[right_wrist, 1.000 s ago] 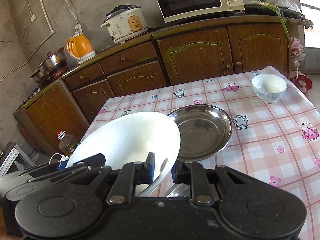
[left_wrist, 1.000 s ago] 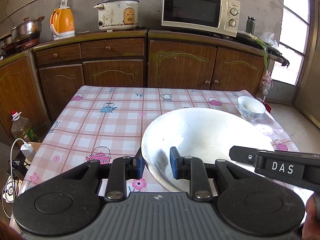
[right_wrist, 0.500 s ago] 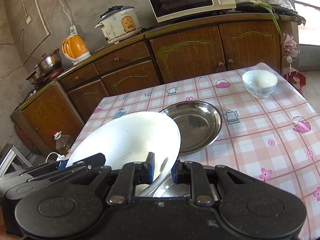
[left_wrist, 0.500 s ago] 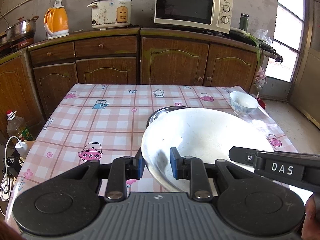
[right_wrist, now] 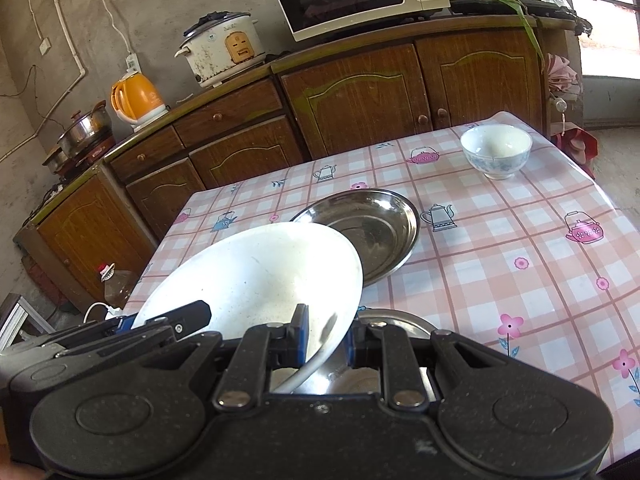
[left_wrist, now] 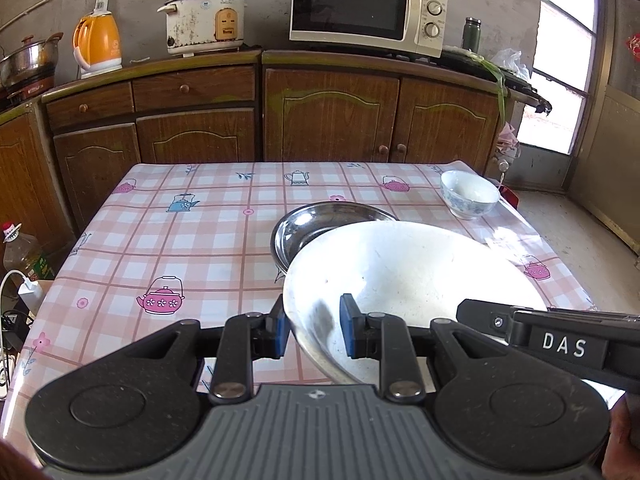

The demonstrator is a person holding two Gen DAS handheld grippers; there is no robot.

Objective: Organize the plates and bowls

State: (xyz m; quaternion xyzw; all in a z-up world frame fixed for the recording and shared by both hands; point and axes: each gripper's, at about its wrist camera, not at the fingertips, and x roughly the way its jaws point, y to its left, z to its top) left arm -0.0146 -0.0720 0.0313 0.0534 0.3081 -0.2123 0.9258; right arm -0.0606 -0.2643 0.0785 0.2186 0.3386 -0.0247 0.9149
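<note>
Left wrist view: both the left gripper (left_wrist: 311, 330) and right gripper (right_wrist: 326, 338), clamped on the white plate (left_wrist: 404, 280), have drawn back, uncovering the steel plate (left_wrist: 320, 224), likely the stacking spot.

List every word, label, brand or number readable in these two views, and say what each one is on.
"DAS": white letters on the black arm of the right gripper, seen in the left wrist view.
Microwave: small brand mark above its dials, too small to read.
Rice cooker: panel marks, blurred.
Orange kettle: round logo, unreadable.
Red sign by the window: unreadable.
Oil bottle: label blurred.
</note>
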